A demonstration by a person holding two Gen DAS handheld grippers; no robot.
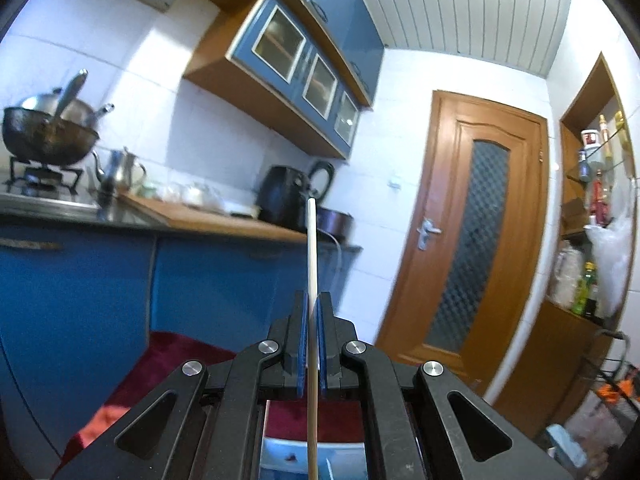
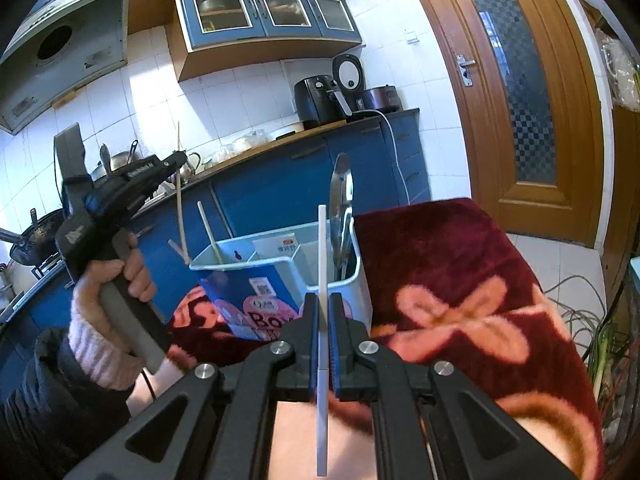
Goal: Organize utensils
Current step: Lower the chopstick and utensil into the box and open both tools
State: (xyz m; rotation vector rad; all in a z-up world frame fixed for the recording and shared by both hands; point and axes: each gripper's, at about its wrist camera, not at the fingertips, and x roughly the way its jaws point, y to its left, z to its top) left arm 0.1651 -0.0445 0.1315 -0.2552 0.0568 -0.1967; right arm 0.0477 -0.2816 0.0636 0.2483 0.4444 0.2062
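My left gripper (image 1: 312,300) is shut on a pale wooden chopstick (image 1: 311,248) that stands upright between the blue pads. In the right wrist view a hand (image 2: 128,272) holds that left gripper (image 2: 178,158) up to the left of the holder, and its chopstick (image 2: 180,208) hangs down towards the holder's left corner. My right gripper (image 2: 323,300) is shut on a white chopstick (image 2: 322,248), just in front of the light-blue utensil holder (image 2: 244,264). The holder has compartments. A metal spoon (image 2: 340,196) stands in the right one and another pale chopstick (image 2: 209,232) in the left.
The holder stands on a dark red floral blanket (image 2: 460,280). Behind it runs a blue kitchen counter (image 2: 280,184) with an air fryer (image 2: 316,100) and a rice cooker. A wok (image 1: 48,136) sits on the stove at the left. A wooden door (image 2: 520,80) is at the right.
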